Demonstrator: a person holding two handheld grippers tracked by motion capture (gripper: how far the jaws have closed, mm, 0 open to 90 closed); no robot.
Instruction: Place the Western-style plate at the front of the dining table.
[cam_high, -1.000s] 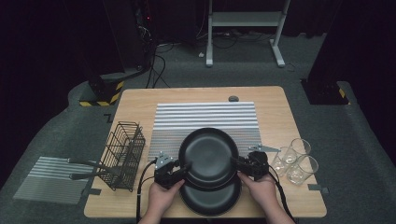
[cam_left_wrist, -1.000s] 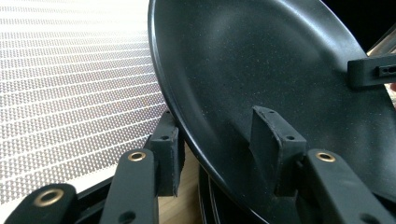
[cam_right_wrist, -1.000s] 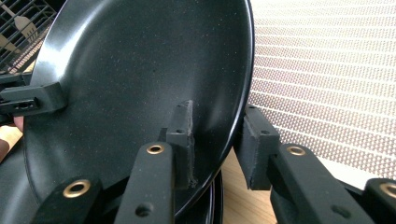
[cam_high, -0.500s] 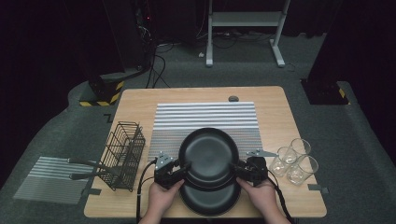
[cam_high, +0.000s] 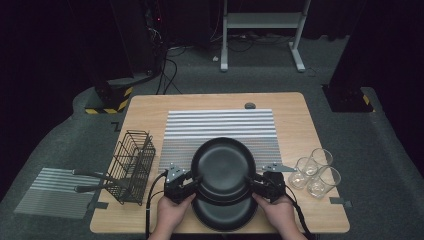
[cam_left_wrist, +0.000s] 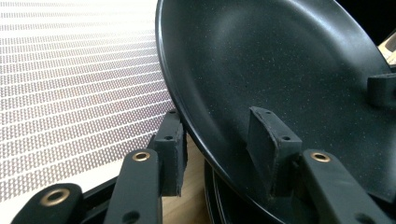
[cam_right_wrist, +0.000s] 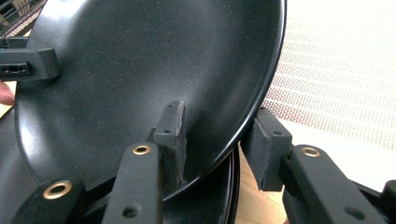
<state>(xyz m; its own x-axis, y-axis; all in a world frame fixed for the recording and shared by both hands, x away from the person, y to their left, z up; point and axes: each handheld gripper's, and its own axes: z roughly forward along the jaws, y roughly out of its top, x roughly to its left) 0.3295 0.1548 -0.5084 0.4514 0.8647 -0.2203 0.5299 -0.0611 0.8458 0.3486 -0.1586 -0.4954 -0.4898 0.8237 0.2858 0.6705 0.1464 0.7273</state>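
Plates, two black ones, lie stacked at the near edge of the table (cam_high: 150, 120). The top plate (cam_high: 222, 167) looks stiff, smooth and a bit slippery, probably breakable, so the rim at two opposite sides is the safe place to take it. It sits tilted on the lower plate (cam_high: 225, 216), with its far part over the striped mat (cam_high: 220, 127). The left gripper (cam_high: 196, 179) has the left rim between its jaws, the right gripper (cam_high: 251, 179) the right rim. If the pads really press, I cannot tell; the right jaws have just been closing a little.
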